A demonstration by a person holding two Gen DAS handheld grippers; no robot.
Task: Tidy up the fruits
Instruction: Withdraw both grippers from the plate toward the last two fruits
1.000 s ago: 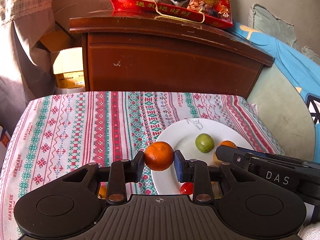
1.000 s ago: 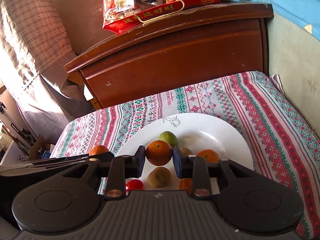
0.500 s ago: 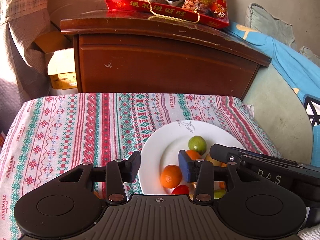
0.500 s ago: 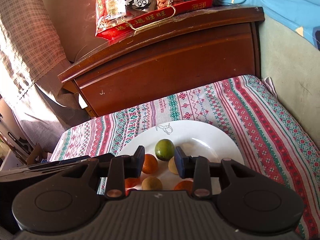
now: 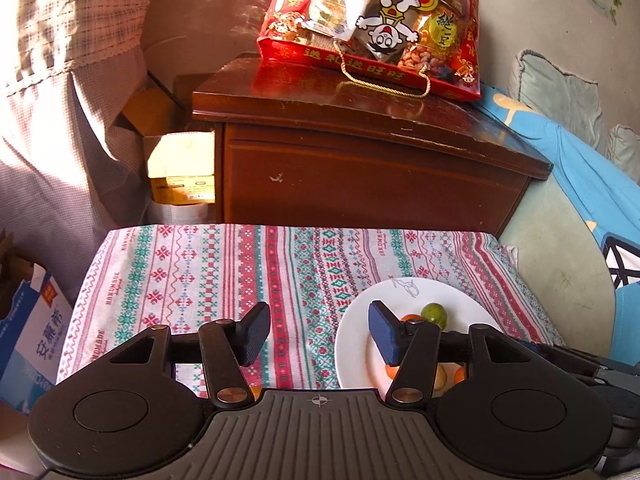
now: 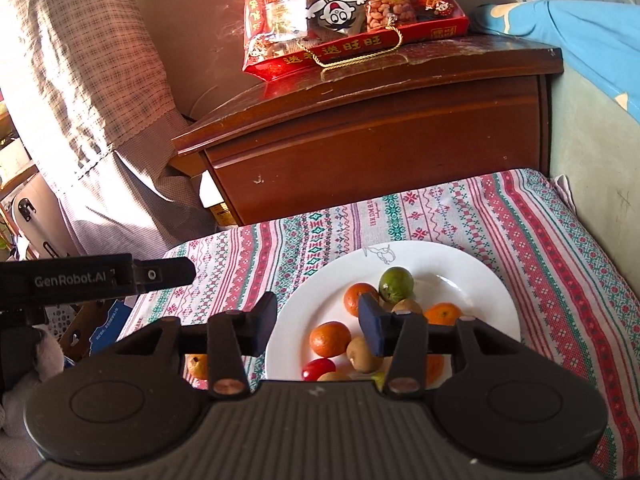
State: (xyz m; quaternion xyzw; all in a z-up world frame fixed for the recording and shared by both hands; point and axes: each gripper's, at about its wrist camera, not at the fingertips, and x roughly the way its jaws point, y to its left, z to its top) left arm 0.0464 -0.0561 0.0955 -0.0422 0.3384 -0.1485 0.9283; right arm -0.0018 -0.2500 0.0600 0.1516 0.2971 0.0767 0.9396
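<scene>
We see both hand-held grippers above the table; the left hand-held gripper (image 5: 316, 334) has just been opening its jaws and nothing is between them; the right hand-held gripper (image 6: 318, 322) also has just been opening, holding nothing; the mandarins (image 6: 330, 338), a green fruit (image 6: 396, 284) and a red tomato (image 6: 318, 369) lie on the white plate (image 6: 472, 276); one orange fruit (image 6: 199, 365) lies on the patterned cloth (image 6: 560, 248) beside the plate.

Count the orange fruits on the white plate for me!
3 in plain sight on the plate: one beside the green fruit, one nearer the front, one at right. The gripper may hide more.
</scene>
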